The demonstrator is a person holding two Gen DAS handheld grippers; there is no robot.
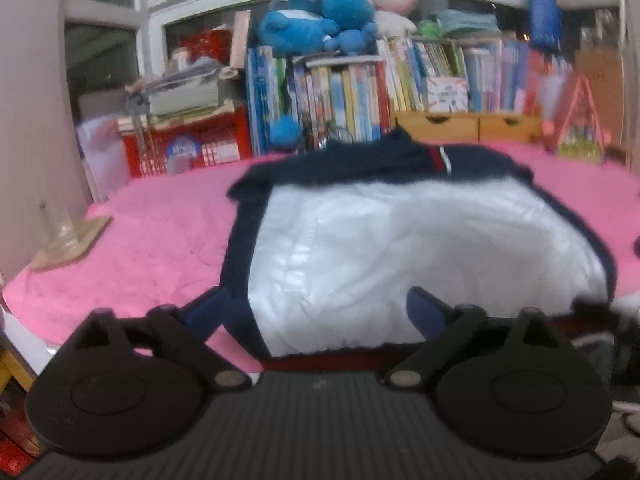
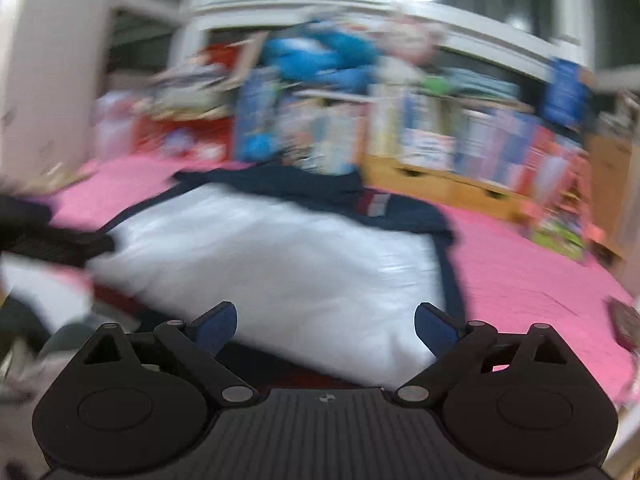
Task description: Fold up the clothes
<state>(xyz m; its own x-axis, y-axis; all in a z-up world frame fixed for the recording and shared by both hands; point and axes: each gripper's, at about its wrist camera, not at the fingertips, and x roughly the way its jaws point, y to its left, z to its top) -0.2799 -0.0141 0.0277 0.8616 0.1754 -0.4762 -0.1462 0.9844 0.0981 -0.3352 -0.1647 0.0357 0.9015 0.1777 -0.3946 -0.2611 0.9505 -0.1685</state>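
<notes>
Jacket (image 1: 400, 256), navy with a white panel facing up, lies flat on the pink blanket (image 1: 152, 248) covering the table, its collar toward the bookshelf (image 1: 360, 96). The left gripper (image 1: 320, 316) hangs over the near hem with its jaws spread wide and nothing between them. The right gripper (image 2: 325, 326) is also wide and empty, over the near edge on the other side. This looks like a pause between folds: cloth laid down, grip let go. Next move likely calls for picking a fresh edge and pinching it cleanly through the thick padding.
</notes>
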